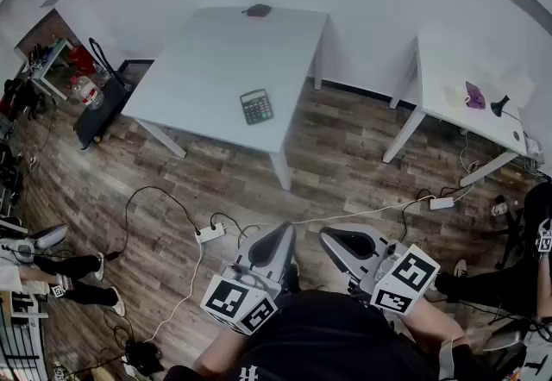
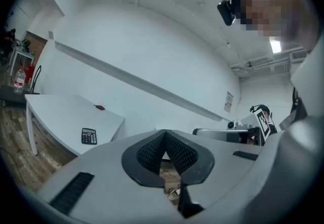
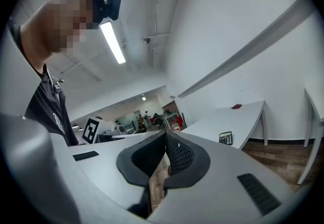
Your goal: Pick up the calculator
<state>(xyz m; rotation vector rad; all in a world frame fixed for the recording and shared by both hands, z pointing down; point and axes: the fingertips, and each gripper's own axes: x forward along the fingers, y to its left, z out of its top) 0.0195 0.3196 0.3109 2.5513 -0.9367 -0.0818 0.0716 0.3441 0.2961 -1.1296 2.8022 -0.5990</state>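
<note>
Well ahead of both tongs, calculator (image 1: 256,106) lies on white table (image 1: 194,60); we hold left gripper (image 1: 280,238), right gripper (image 1: 338,240) closed, empty.

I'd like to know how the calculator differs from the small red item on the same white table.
The calculator is dark grey with rows of keys; the red item is plain dark red. The calculator looks larger. It lies toward the near edge of the table, the red item at the far edge. Both lie flat on it.
</note>
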